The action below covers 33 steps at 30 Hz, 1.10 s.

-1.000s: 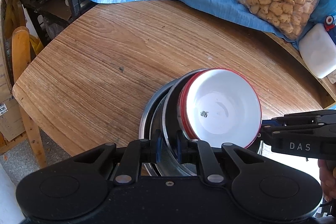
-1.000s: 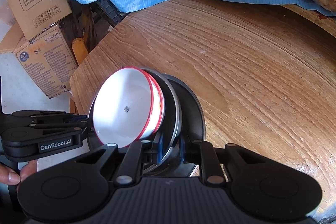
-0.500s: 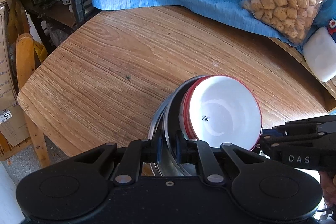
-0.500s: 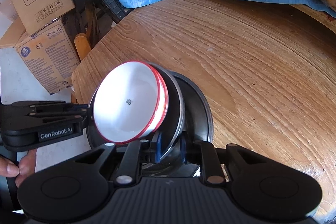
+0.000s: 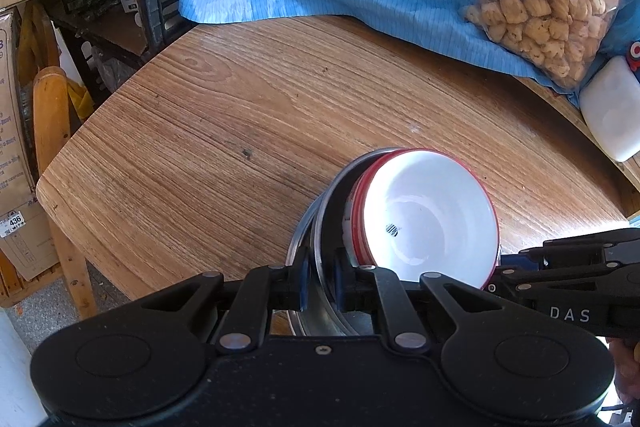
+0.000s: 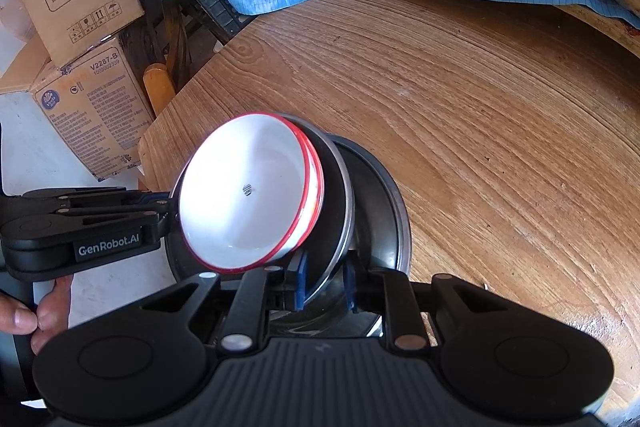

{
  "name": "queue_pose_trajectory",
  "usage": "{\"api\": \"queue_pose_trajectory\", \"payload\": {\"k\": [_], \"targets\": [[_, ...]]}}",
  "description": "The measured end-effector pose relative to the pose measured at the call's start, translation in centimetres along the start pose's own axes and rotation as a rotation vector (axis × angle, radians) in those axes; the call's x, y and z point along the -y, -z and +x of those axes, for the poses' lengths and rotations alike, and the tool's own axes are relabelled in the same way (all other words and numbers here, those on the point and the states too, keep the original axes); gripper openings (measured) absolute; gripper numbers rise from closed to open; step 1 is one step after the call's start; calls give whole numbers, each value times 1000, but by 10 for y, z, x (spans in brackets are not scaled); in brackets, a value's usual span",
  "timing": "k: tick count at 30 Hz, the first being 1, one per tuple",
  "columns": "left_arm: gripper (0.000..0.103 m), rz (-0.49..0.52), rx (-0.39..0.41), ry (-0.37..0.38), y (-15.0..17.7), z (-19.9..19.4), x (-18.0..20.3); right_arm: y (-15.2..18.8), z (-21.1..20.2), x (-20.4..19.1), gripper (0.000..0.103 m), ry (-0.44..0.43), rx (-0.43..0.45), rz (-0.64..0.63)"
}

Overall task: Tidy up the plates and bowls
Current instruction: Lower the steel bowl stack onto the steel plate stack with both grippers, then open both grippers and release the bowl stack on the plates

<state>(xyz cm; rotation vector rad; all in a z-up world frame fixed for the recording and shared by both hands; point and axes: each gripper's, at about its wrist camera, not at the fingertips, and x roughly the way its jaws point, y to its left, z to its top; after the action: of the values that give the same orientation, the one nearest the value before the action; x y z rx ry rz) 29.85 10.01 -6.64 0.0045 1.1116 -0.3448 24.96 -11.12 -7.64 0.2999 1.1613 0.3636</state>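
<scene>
Bowls: I'm counting one white bowl (image 5: 430, 219), two steel (image 6: 344, 211); left gripper (image 5: 319, 279) clenching steel rim, right gripper (image 6: 325, 279) loosening around it.

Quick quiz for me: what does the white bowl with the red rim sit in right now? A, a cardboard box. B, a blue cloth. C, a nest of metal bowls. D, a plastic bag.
C: the white bowl rests tilted inside the metal bowls near the wooden table's edge, with both grippers at the stack's rims.
</scene>
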Motion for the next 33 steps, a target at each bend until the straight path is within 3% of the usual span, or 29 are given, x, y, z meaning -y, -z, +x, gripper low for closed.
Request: {"api": "queue_pose_trajectory", "payload": {"k": [20, 33], "targets": [[11, -22, 26, -8, 5, -5, 0, 6, -3, -3, 31, 7, 3, -7], [29, -52, 35, -33, 9, -8, -3, 11, -7, -5, 38, 2, 7, -12]]}}
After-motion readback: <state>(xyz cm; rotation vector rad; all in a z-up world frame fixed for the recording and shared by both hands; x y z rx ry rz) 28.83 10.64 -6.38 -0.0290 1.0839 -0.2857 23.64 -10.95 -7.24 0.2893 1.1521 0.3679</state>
